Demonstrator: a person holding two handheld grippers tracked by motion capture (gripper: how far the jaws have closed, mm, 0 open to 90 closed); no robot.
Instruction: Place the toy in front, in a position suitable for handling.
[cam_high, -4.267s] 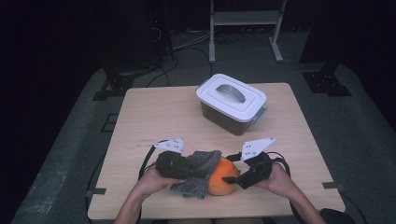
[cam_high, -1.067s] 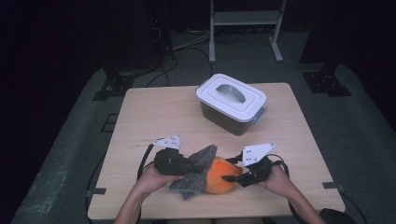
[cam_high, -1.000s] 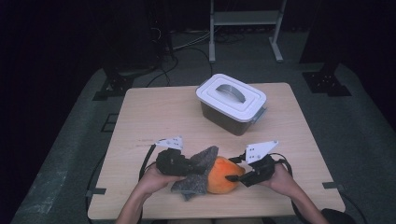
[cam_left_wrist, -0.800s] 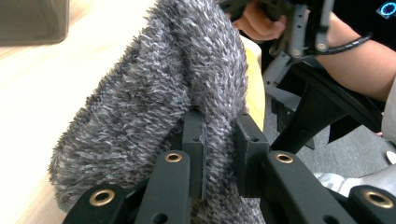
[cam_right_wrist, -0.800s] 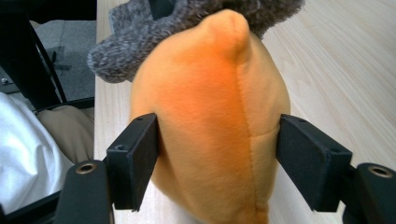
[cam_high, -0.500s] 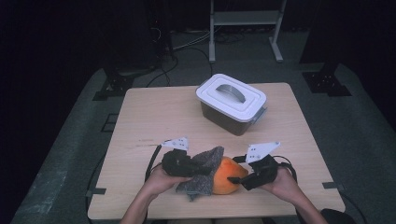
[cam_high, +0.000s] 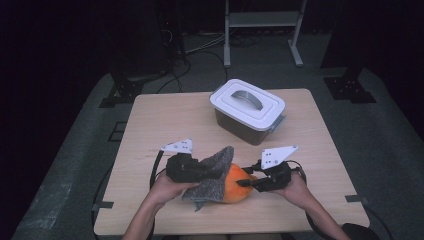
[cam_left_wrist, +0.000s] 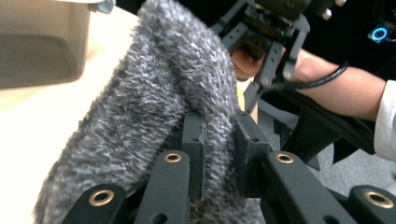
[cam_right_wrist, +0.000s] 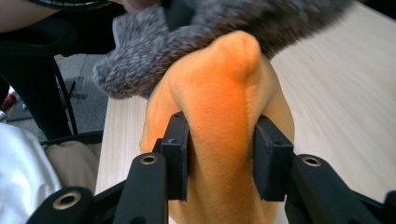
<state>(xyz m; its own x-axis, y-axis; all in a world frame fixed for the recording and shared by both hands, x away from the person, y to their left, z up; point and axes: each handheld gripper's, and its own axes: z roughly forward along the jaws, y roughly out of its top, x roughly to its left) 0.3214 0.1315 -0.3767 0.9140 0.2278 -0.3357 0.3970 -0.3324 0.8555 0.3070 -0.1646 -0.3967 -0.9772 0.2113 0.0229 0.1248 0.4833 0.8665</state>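
I clamp my left hand-held gripper (cam_left_wrist: 219, 154) on the grey fuzzy cloth (cam_left_wrist: 163, 107) draped over the orange plush (cam_right_wrist: 224, 116), while my right hand-held gripper (cam_right_wrist: 222, 154), its jaws just closing, squeezes the plush, probably pulling them apart near the lidded box (cam_high: 248, 110).

The soft ball (cam_high: 235, 184) lies on the bench (cam_high: 165, 120) between the left tool (cam_high: 200, 171) and the right tool (cam_high: 245, 181). The furry cloth (cam_high: 215, 172) drapes over it, on the left tool's side. The lidded box (cam_high: 248, 111) stands beyond both tools.
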